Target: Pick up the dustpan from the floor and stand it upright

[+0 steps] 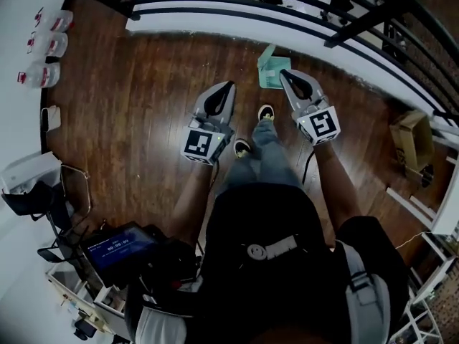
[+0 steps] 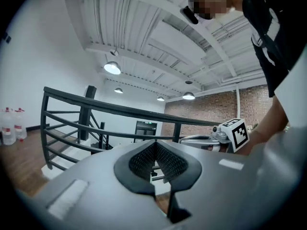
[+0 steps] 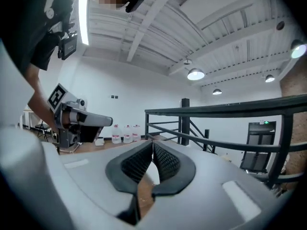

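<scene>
Dustpan [image 1: 270, 68], teal plastic, flat on wood floor [image 1: 143, 92] beside right tool [image 1: 286, 73] tip (pointing direction unclear), both right and left tool [image 1: 230, 85] shut tight, empty.

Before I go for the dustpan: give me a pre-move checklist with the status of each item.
1. Dustpan located: ok. It is on the wood floor beside the railing.
2. Left tongs empty: ok. They are shut on nothing.
3. Right tongs empty: ok. They are shut on nothing.
4. Tongs open for a grasp: not ok. Both are shut.
5. Tongs aimed at the dustpan: not ok. Both gripper views look out over the railing, not down at the floor.
6. Handle direction: cannot tell. The dustpan is small in the head view, and the right tongs overlap its edge.
</scene>
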Available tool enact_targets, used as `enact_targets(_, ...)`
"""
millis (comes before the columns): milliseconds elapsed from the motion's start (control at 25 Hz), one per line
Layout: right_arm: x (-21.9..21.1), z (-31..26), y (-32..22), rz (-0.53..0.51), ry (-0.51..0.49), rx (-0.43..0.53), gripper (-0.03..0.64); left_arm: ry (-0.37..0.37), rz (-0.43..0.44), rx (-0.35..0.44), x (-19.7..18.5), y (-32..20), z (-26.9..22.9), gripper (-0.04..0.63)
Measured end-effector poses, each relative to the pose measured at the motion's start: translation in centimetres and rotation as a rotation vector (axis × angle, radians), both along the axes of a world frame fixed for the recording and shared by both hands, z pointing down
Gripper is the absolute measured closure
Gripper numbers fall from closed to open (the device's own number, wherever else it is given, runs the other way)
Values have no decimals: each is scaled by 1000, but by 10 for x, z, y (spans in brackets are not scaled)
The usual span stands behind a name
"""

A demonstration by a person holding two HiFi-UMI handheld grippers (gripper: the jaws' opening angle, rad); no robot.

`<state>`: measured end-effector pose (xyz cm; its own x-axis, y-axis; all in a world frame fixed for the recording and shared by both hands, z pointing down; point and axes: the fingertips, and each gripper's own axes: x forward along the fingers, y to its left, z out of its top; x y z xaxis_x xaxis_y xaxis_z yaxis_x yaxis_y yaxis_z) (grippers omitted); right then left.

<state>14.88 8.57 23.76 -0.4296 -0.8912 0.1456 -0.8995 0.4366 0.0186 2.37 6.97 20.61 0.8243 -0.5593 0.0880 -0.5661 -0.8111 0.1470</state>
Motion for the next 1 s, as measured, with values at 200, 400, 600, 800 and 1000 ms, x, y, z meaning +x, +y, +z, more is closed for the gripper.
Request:
enact_targets(200,-57,-75,62,-39,-11,50,614,-11,-29,76,-31,49,-72,577)
enact_targets(400,-88,-108,77,-107,-42,78,614,23,-41,129,-29,66,-109,577)
enact_targets(600,-96,-119,58,-142,-75,99,614,36,-52,154,-23,58,-117,577)
enact_targets(800,-80,-136,75,-162,-77,122,614,31,-44,166,-1,89,-122,577)
enact_targets(1000,-77,-143,75,-173,-62,139,615,18,-47,170,4,92,-124,577)
